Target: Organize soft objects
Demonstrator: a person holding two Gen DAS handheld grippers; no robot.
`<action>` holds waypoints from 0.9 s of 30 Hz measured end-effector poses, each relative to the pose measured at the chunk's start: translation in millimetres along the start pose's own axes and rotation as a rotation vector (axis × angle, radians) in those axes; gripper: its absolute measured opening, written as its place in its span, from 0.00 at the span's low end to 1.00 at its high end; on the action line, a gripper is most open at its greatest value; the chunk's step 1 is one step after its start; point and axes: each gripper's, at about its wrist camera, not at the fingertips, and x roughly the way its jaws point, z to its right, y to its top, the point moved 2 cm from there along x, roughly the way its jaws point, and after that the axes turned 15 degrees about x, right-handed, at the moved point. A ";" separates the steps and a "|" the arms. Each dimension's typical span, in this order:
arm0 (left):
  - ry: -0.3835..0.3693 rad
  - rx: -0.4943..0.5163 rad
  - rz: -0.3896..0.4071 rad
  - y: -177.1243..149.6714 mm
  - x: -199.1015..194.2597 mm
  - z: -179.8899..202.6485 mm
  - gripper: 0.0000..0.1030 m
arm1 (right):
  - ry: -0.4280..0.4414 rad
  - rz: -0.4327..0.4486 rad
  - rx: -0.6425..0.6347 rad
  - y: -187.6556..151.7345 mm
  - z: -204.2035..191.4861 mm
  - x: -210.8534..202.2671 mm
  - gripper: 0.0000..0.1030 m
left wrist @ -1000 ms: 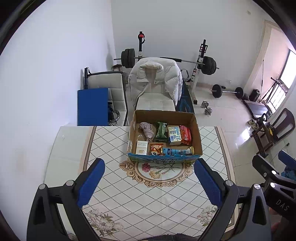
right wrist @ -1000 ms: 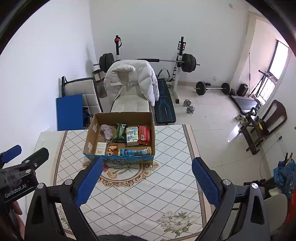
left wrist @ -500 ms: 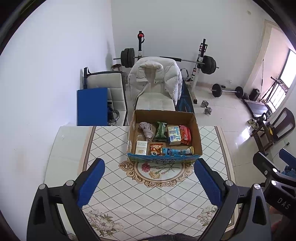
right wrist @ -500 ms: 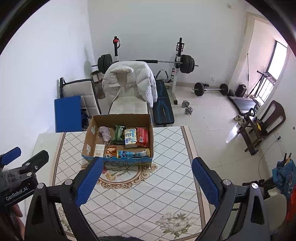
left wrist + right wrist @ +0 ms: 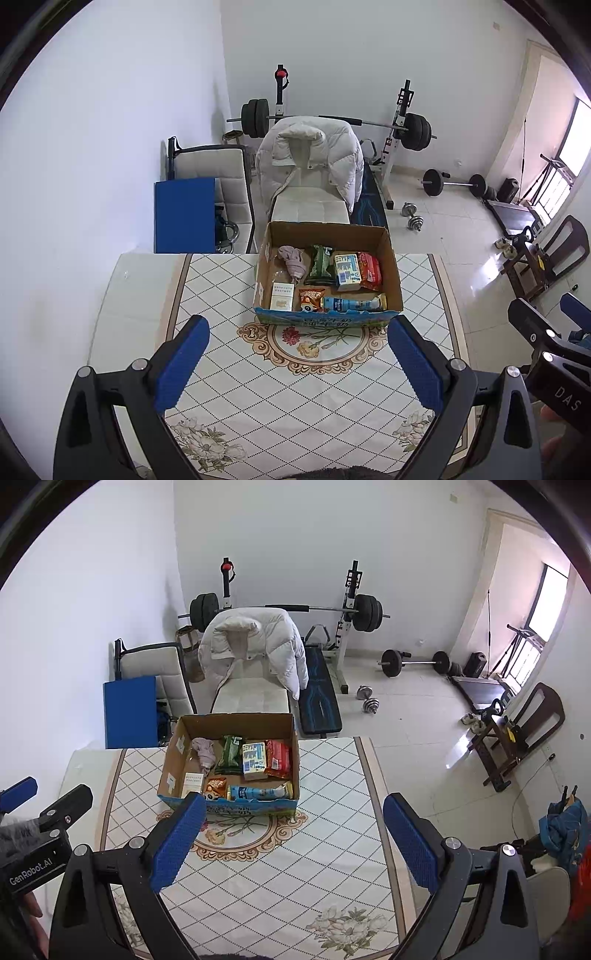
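While both the left gripper [image 5: 297,363] and the right gripper [image 5: 293,840] were held wide open and empty above the table [image 5: 229,369], the soft cloth [image 5: 292,260] lay in the far left corner of the cardboard box [image 5: 325,318]. It was judged that a packet [image 5: 320,260] just beside the cloth could be caught with it, because the things were packed closely.

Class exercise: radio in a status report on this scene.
Left claw open, right claw open, both empty. Cardboard box of packets untouched. Path clear.
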 end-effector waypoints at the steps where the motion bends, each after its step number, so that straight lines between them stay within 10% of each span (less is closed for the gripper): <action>1: 0.000 0.000 0.001 0.4 -0.6 0.5 0.96 | -0.002 0.001 0.000 -0.5 0.1 0.0 0.96; 27: 0.003 0.007 0.001 3.9 -2.6 3.6 0.96 | -0.008 0.008 0.006 2.9 3.0 -4.5 0.96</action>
